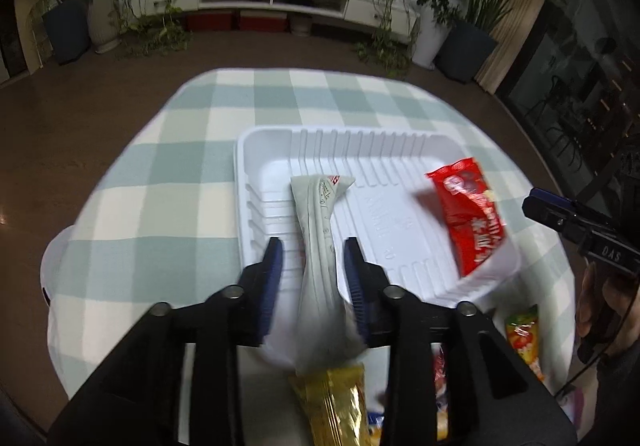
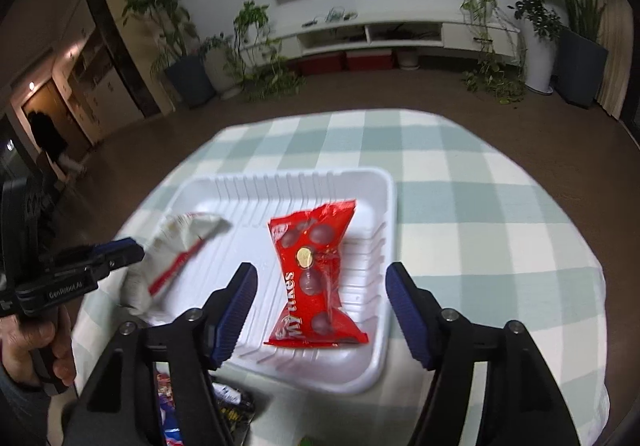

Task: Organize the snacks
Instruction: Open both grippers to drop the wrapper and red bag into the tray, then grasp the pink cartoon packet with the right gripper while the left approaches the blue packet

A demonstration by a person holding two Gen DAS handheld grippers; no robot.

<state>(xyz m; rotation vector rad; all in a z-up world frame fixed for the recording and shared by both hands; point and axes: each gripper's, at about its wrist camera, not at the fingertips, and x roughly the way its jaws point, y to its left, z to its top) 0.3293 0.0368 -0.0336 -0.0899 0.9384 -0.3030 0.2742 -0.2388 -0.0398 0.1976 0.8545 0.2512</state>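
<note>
A white ribbed plastic tray [image 1: 276,150] sits on the checked tablecloth; it also shows in the right wrist view [image 2: 384,206]. A red snack packet [image 1: 470,214] lies in the tray's right half, also seen in the right wrist view [image 2: 316,278]. My left gripper [image 1: 314,246] is open, with a pale grey-white snack packet [image 1: 320,254] between its fingers, reaching over the tray's near edge. The same packet [image 2: 172,254] shows blurred by the left gripper [image 2: 120,254] in the right wrist view. My right gripper [image 2: 322,278] is open and empty above the red packet.
A gold packet [image 1: 336,402] and other colourful packets [image 1: 522,338] lie on the table's near side, with more below the right gripper [image 2: 168,406]. The round table [image 1: 168,150] has a green and white cloth. Plants and a white cabinet stand beyond.
</note>
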